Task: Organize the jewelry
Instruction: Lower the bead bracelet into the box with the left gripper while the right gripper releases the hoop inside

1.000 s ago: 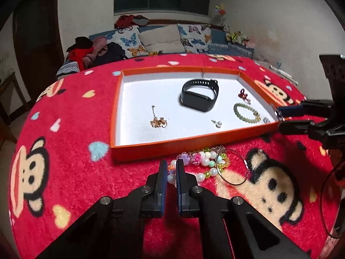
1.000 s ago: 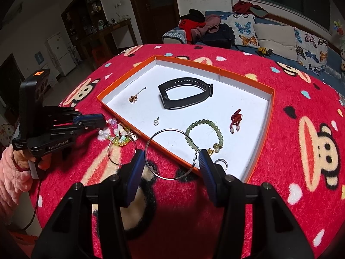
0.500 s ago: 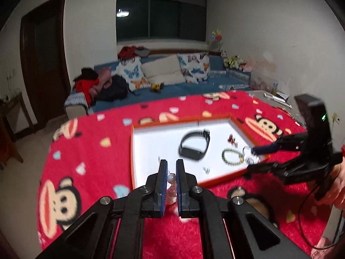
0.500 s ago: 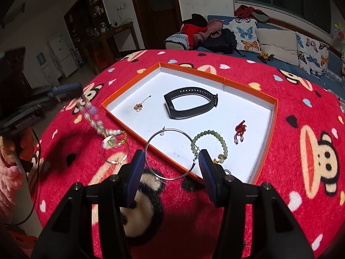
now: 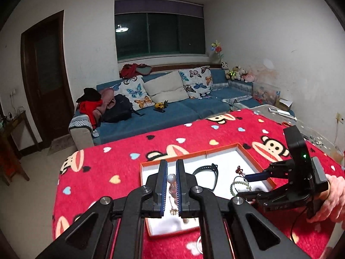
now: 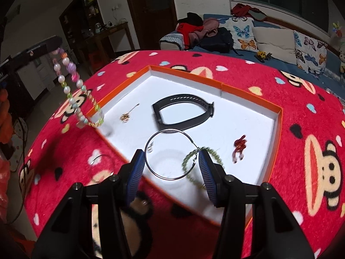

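The left wrist view looks from high above the red-covered surface [image 5: 120,168], along its own hand-held gripper [image 5: 171,169], toward the sofa [image 5: 172,105] and window [image 5: 159,34]. The right wrist view sits closer, tilted steeply down over the orange tray [image 6: 278,129], facing the door [image 6: 148,10]. Both views share the tray [image 5: 141,172], the sofa [image 6: 269,41] and the surface [image 6: 237,69].

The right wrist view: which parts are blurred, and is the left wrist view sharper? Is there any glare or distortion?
Right wrist view: the bead string hanging at left, the tray rim and the green bracelet are smeared by motion; the hoop between the fingers is crisp. Left wrist view: mostly sharp; a lamp reflects in the window. Both views bend straight lines and darken at the corners.
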`<state>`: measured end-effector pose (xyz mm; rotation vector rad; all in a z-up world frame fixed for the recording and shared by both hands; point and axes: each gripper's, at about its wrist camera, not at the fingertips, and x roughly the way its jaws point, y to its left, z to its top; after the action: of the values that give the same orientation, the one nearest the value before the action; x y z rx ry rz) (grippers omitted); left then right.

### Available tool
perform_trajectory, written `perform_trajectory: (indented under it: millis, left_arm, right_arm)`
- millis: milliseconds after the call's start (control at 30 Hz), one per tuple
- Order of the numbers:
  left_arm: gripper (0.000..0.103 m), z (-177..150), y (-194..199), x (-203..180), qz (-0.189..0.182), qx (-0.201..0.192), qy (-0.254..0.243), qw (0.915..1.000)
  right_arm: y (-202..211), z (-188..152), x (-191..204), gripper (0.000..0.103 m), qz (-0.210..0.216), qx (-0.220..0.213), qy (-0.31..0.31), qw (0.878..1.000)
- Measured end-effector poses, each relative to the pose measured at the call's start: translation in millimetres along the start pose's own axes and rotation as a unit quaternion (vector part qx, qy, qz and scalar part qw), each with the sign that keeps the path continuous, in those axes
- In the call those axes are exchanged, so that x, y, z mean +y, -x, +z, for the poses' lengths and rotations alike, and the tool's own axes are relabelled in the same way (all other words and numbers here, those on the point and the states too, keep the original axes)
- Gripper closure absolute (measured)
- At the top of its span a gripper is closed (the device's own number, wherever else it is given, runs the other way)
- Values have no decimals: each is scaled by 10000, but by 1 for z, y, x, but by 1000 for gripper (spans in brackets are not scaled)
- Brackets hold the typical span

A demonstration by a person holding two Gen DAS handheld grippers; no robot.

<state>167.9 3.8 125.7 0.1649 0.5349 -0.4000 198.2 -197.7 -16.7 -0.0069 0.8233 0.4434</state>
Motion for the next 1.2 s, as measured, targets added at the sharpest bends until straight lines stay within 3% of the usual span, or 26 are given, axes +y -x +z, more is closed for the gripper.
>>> perform_trajectory:
  millis: [467,800,1200]
  left_arm:
    - [96,23,-109,26,52,477,139,9988]
    - [96,-9,-184,44,102,1152,314,9928]
    - [94,-38,-206,42,41,1552,504,9866]
  right_arm:
    - [-28,21,-46,51,-515,122,-408,9978]
    - [-42,25,-54,51,-648,275,-410,9967]
    - [-40,26,-55,49,-662,294,-345,9968]
